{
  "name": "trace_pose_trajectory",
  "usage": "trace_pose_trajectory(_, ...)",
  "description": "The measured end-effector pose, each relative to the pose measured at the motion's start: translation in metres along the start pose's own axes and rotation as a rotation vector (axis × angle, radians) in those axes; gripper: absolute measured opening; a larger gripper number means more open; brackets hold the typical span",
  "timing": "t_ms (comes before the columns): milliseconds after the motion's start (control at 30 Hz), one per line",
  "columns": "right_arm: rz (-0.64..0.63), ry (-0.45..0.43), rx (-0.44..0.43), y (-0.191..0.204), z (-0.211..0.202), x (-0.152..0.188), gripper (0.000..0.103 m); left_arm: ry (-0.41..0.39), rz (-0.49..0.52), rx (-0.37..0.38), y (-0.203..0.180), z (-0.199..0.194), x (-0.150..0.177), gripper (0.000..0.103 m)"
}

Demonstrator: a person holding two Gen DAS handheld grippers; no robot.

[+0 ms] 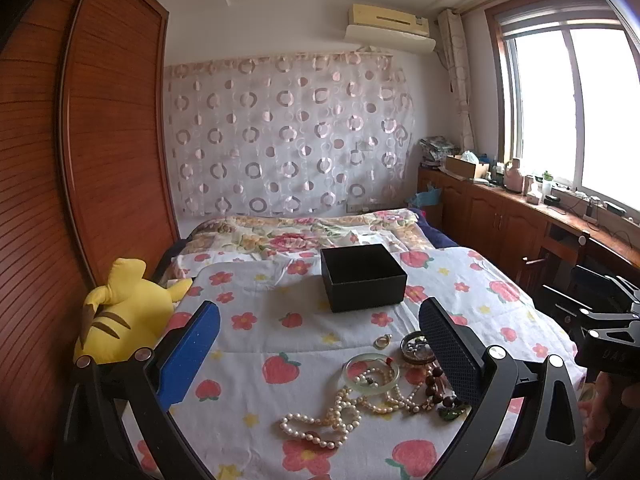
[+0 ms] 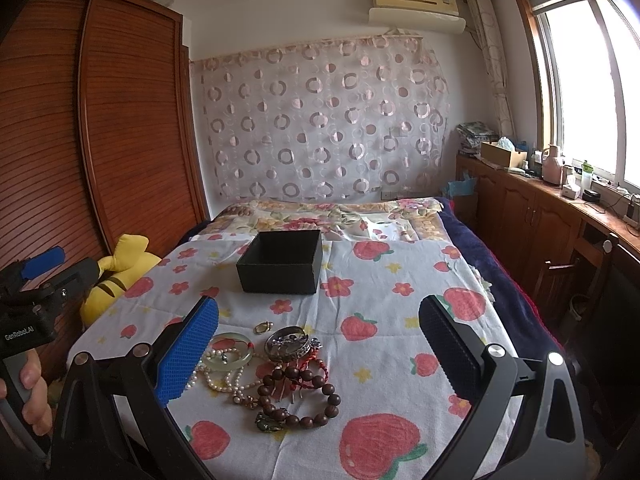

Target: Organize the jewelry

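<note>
Both grippers spread, holding nothing: left gripper (image 1: 320,356), right gripper (image 2: 320,354). Jewelry pile (image 2: 264,368) on bed, near side of open black box (image 2: 280,266). Pearl strand (image 1: 320,420) limp, slippery: pinch bunched section. Jade bangle (image 2: 230,354) rigid, probably brittle: grip rim gently.

Box (image 1: 362,276) floor hidden behind near wall. Beads (image 1: 434,388) partly behind right finger (image 1: 448,354). Pearls (image 2: 218,376) partly behind finger (image 2: 188,354).
</note>
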State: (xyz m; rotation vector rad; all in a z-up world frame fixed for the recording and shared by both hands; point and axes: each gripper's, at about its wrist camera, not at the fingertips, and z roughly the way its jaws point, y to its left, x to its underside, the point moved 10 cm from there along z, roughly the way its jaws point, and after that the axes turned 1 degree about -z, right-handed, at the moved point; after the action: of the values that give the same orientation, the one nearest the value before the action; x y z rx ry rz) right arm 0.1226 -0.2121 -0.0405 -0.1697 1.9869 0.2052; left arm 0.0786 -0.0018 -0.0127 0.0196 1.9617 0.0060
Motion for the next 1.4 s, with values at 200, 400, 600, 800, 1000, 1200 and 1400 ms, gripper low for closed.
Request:
trace_pose_trajectory(200,0.0,-0.004,0.002,0.002,-0.002,-0.003,0.101,-0.004,-0.002,0.001,0.0,-0.002,-0.005,0.096)
trace_pose_trajectory(400,-0.001,-0.002,0.0,0.002,-0.002,-0.003,0.101,-0.006,-0.001,0.001,0.001,-0.003,-0.005,0.096)
trace_pose_trajectory(600,0.0,-0.004,-0.001,0.002,-0.002,-0.003,0.101,-0.01,0.0,0.001,0.0,-0.004,-0.006,0.096)
trace_pose_trajectory(800,0.001,-0.005,-0.002,0.002,-0.002,-0.003,0.101,-0.011,0.002,0.0,0.0,-0.005,-0.007,0.096)
trace_pose_trajectory(1000,0.002,-0.002,-0.003,0.001,-0.006,-0.004,0.101,-0.013,0.001,0.0,0.0,-0.005,-0.006,0.096)
trace_pose_trajectory(1200,-0.001,0.011,-0.009,0.015,-0.008,-0.007,0.101,-0.005,-0.006,0.0,0.003,-0.007,-0.007,0.096)
trace_pose_trajectory(1400,-0.022,0.038,-0.038,0.028,0.006,-0.004,0.101,0.017,-0.016,-0.008,0.013,0.003,0.003,0.096)
